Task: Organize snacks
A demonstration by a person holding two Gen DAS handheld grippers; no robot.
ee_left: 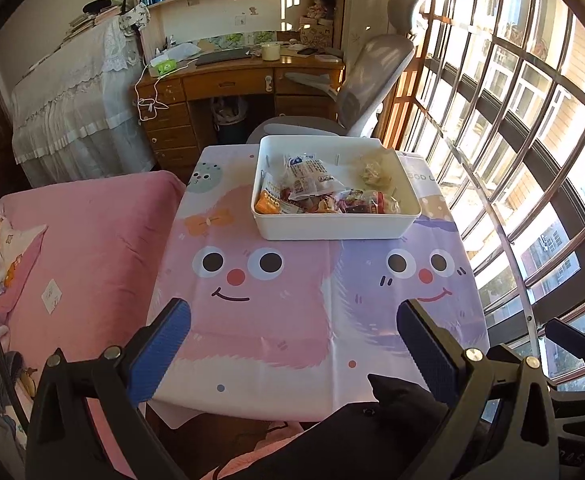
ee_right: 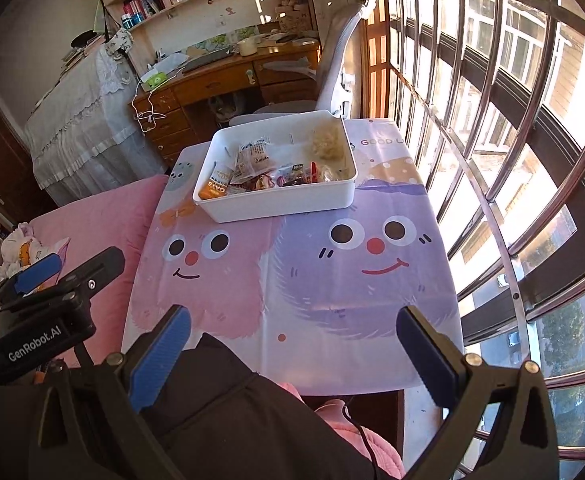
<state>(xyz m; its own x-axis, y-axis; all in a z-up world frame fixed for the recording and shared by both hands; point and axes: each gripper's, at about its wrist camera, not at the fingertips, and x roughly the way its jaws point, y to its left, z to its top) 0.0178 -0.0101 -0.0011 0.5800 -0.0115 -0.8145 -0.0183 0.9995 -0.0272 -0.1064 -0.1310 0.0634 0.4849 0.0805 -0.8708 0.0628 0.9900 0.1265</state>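
A white rectangular bin (ee_left: 332, 230) (ee_right: 284, 204) stands at the far end of a small table covered by a cartoon-face cloth (ee_left: 276, 328) (ee_right: 292, 280). Several wrapped snacks (ee_left: 312, 190) (ee_right: 260, 176) lie inside it, among them an orange packet (ee_left: 267, 202) (ee_right: 212, 190). My left gripper (ee_left: 292, 316) hovers open over the table's near edge, nothing between its blue pads. My right gripper (ee_right: 292, 320) is also open and empty above the near edge. The left gripper's body (ee_right: 36, 300) shows at the left of the right wrist view.
A pink-covered bed (ee_left: 92, 240) (ee_right: 92, 220) adjoins the table's left side. A barred window (ee_left: 512, 140) (ee_right: 512, 140) runs along the right. Beyond the table stand a grey office chair (ee_left: 364, 88) and a wooden desk (ee_left: 232, 80). Dark-clothed legs (ee_right: 232, 408) sit below the near edge.
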